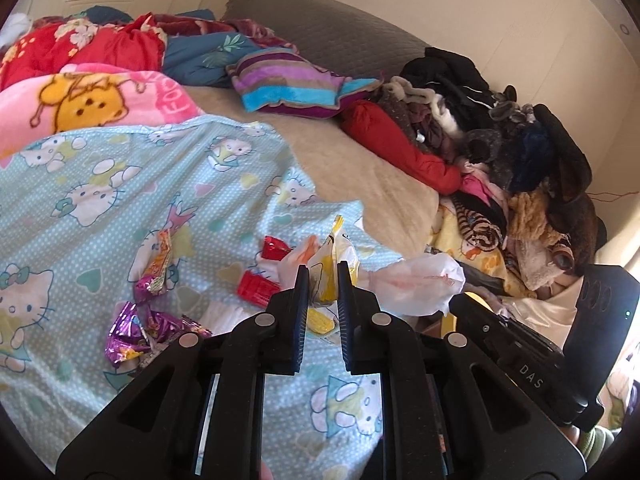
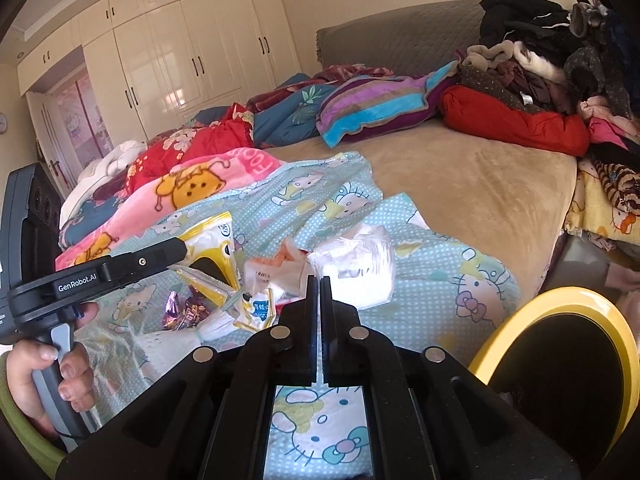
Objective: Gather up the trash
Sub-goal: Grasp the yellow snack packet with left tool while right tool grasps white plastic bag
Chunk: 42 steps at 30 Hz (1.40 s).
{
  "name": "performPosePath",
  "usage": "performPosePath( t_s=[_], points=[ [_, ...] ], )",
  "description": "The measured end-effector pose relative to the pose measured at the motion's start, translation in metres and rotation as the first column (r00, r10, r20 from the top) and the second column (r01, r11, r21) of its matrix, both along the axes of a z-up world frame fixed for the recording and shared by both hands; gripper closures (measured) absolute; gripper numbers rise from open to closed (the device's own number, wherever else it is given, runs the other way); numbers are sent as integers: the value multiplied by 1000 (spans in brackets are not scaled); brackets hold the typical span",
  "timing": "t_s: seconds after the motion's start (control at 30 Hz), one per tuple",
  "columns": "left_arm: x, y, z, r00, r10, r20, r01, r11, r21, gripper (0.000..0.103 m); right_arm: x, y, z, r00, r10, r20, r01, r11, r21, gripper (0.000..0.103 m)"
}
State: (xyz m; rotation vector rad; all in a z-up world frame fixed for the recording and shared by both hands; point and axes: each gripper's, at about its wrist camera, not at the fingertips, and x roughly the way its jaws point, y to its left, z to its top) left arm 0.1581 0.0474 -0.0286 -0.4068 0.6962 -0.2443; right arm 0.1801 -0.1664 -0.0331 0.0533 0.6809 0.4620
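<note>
left gripper (image 1: 324,276) pinches the yellow wrapper (image 1: 330,264), lifted off the bed (image 2: 460,184) for the yellow bin (image 2: 560,364), right gripper (image 2: 319,286) fully closed and empty, rest of the trash (image 2: 352,264) still on the blanket (image 1: 120,200).

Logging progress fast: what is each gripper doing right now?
Left gripper: closed on the yellow-and-white wrapper.
Right gripper: closed; it pinches the white plastic bag.
</note>
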Motion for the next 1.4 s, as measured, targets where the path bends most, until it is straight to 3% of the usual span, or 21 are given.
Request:
performPosePath(
  t_s=[0.57, 0.87, 0.93, 1.0, 1.03, 1.23, 1.4],
  points=[
    [-14, -45, 26, 994, -96, 55, 96, 995, 15, 94, -25, -46, 28, 993, -91, 69, 89, 996, 31, 102],
    [-16, -63, 22, 991, -130, 42, 129, 991, 27, 94, -22, -92, 3, 980, -189, -56, 191, 980, 49, 101],
    [-17, -65, 22, 990, -132, 42, 131, 991, 31, 94, -20, -95, -4, 978, -183, -98, 188, 981, 49, 96],
    [-17, -65, 23, 990, -131, 45, 130, 991, 31, 94, -22, -93, -10, 977, -170, -126, 178, 982, 58, 69],
    [-17, -65, 23, 990, -131, 44, 129, 991, 28, 94, -24, -89, -12, 979, -158, -130, 167, 984, 59, 66],
    [-18, -64, 27, 992, -110, 56, 108, 994, 35, 94, -39, -40, -34, 985, -36, -171, 37, 999, -2, 66],
    [-21, -55, 34, 994, -84, 74, 81, 995, 50, 94, -40, -6, -54, 984, -12, -178, -2, 997, -75, 66]
  ],
)
